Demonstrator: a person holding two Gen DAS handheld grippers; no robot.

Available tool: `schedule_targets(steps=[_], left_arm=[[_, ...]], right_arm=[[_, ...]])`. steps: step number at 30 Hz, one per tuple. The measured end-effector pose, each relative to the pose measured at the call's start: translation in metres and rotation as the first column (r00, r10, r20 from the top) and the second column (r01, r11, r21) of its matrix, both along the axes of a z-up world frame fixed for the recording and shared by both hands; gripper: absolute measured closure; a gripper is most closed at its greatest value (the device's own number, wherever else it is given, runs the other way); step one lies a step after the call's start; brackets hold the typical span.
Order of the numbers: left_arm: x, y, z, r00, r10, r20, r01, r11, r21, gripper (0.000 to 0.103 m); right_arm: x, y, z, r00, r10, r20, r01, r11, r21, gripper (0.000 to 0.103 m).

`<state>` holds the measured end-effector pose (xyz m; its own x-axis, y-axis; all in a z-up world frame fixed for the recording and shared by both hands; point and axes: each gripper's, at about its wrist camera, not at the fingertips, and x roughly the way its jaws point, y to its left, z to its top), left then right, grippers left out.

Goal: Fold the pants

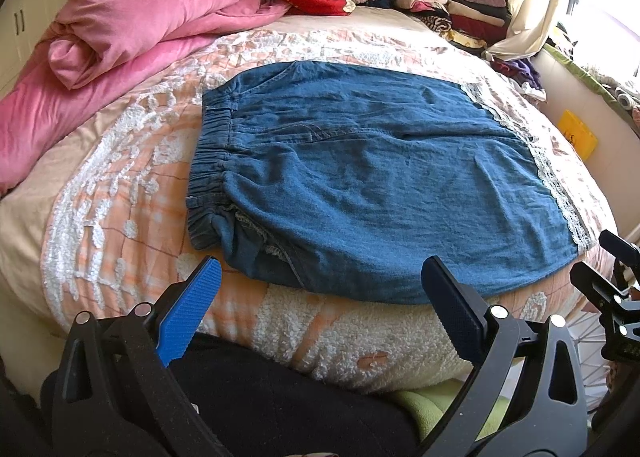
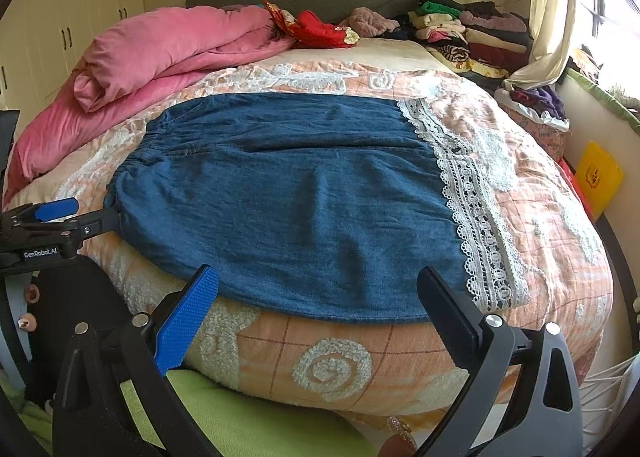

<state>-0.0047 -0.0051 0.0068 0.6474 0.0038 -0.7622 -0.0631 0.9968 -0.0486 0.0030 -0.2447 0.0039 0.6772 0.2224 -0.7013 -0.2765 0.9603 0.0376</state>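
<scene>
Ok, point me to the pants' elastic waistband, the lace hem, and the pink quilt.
elastic waistband (image 1: 210, 173): left wrist view, on the gathered band at the pants' left end.
lace hem (image 2: 476, 213): right wrist view, on the white trim's middle.
pink quilt (image 1: 132, 21): left wrist view, on the rolled bulk.

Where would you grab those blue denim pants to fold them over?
Probably the near edge of the denim pants: it lies flat along the bed's front, just ahead of both open grippers. The left gripper could pinch near the elastic waistband, the right gripper near the lace hem, coming from the front.
</scene>
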Motion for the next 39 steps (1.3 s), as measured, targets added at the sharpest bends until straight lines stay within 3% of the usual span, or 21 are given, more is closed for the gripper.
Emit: schedule_targets(steps=[22,39], left_arm=[[0.001,0.005,0.002,1.0,0.005,0.003,-0.005,1.0,0.003,0.009],[0.032,0.02,0.002,1.0,0.017,0.001,-0.017,1.0,0.014,0.009]], right_arm=[[0.003,0.001,0.002,1.0,0.008,0.005,-0.008,1.0,-0.002,0.004],[0.051,0.03,0.015,0.996,0.072,0.053,-0.072,0.997,-0.005,0.004]])
